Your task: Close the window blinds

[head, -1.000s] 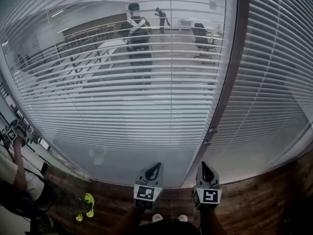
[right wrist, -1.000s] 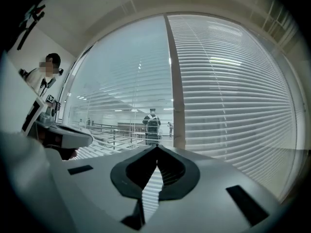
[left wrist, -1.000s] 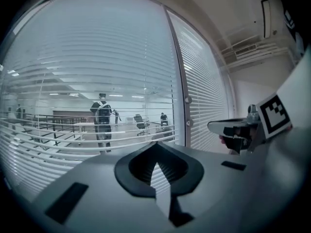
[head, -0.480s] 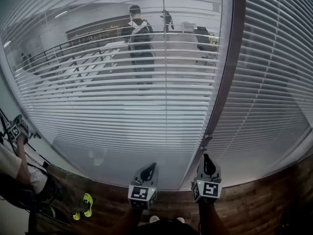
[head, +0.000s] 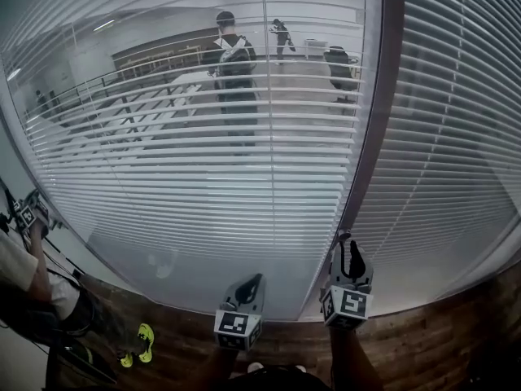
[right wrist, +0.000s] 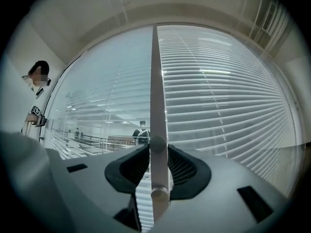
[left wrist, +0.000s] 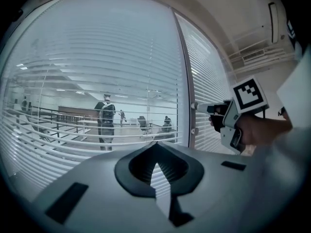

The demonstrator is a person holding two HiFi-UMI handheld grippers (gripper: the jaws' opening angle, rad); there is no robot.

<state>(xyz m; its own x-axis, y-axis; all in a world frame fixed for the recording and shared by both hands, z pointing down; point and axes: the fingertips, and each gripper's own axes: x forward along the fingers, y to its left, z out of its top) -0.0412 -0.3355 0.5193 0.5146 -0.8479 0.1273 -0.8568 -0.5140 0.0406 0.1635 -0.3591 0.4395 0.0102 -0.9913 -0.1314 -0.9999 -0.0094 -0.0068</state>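
The left window blind (head: 203, 161) has its slats tilted open, so the room beyond shows through. The right blind (head: 456, 137) looks more closed. A pale tilt wand (right wrist: 156, 106) hangs along the window post (head: 376, 137). My right gripper (head: 350, 255) is raised to the post, and its jaws are opening. In the right gripper view the wand runs straight down between the two dark pads (right wrist: 182, 166) of that gripper (right wrist: 159, 166). My left gripper (head: 251, 283) hangs lower and left, shut and empty. The left gripper view shows its jaws (left wrist: 155, 164) together and the right gripper (left wrist: 221, 118) at the post.
A person (head: 24, 283) stands at the far left holding a marked cube, with yellow shoes (head: 142, 340) on the wooden floor (head: 423, 340). Beyond the glass a person with a backpack (head: 232, 63) stands among desks and a chair.
My right gripper has risen and moved closer to the post, and its jaws now stand apart around the wand. The left gripper has barely moved.
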